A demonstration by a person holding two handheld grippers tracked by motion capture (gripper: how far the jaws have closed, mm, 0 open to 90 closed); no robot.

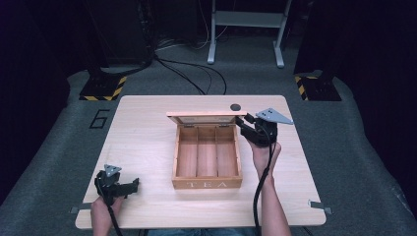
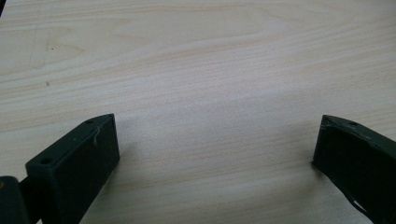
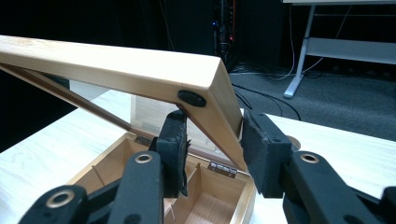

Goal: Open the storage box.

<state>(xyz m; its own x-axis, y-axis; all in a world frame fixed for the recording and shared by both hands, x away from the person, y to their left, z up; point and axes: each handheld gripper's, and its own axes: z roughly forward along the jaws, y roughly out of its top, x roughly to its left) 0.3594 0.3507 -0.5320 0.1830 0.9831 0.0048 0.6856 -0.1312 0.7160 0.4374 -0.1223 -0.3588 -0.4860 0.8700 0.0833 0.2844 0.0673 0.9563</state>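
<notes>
Hidden or unclear: the lid's point(image 3: 116, 70) far end runs off the left edge in the right gripper view, and its glazed panel is hard to make out. In the high view the lid point(image 1: 206, 114) presents edge-on, so its tilt is read from the right gripper view alone. The left gripper view cuts off both fingers at the bottom edge.

Tea box point(image 1: 207, 156): stands mid-bench point(image 1: 142, 147), open, three compartments bare, "TEA" on the near wall.

Right gripper point(image 3: 212, 140): fingers straddle the lid's corner edge, one pad point(image 3: 173, 140) under the inner face, the other point(image 3: 261, 149) on the outer end. They are closed narrow against the wood, holding the lid raised. The box interior point(image 3: 205, 196) lies below and between the fingers.

Left gripper point(image 1: 132, 184): at the bench's near left corner, well apart from the box. Its fingers point(image 2: 79, 158) stand wide, bare bench between them.
</notes>
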